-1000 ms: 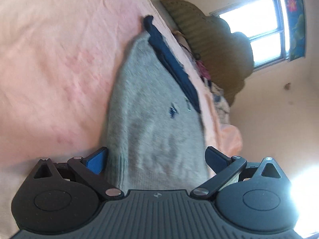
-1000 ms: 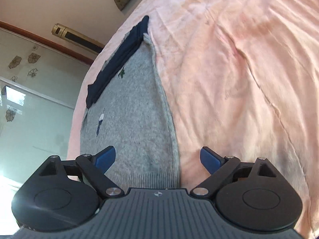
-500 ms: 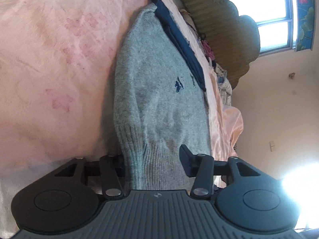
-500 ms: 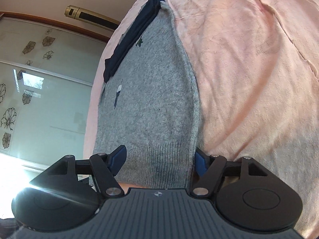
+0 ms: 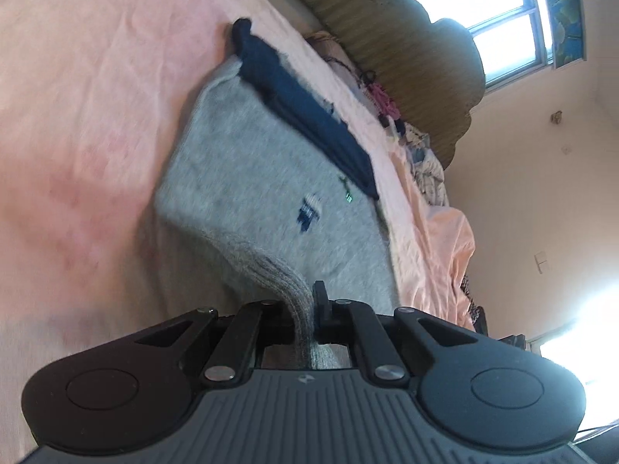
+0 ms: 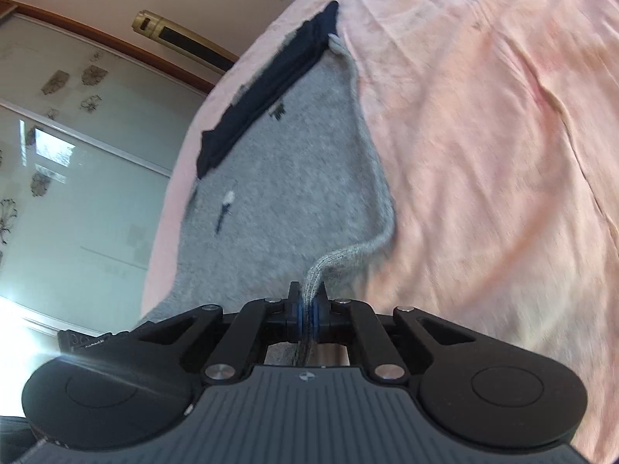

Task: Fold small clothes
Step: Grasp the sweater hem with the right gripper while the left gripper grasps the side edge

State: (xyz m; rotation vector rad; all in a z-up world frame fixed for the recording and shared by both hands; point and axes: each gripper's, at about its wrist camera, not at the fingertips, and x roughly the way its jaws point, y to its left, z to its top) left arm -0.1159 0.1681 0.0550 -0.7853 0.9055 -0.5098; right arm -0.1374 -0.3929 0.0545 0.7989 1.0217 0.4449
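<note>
A small grey knitted sweater [image 5: 255, 178] with a navy collar band [image 5: 305, 116] lies on a pink bed sheet [image 5: 77, 96]. My left gripper [image 5: 305, 309] is shut on the ribbed hem at one bottom corner, which is lifted off the sheet. In the right wrist view the same sweater [image 6: 286, 178] with its navy band [image 6: 267, 89] lies ahead. My right gripper [image 6: 307, 305] is shut on the other hem corner, also raised, with the edge curling up from the sheet [image 6: 483, 135].
A padded olive headboard [image 5: 406, 46] and a heap of loose clothes [image 5: 421, 158] are at the far end of the bed. A bright window [image 5: 491, 19] is behind. A glass sliding door [image 6: 77, 193] stands beside the bed's edge.
Both grippers went from open around the hem to shut on it. The hem corners have lifted off the sheet and moved toward the collar.
</note>
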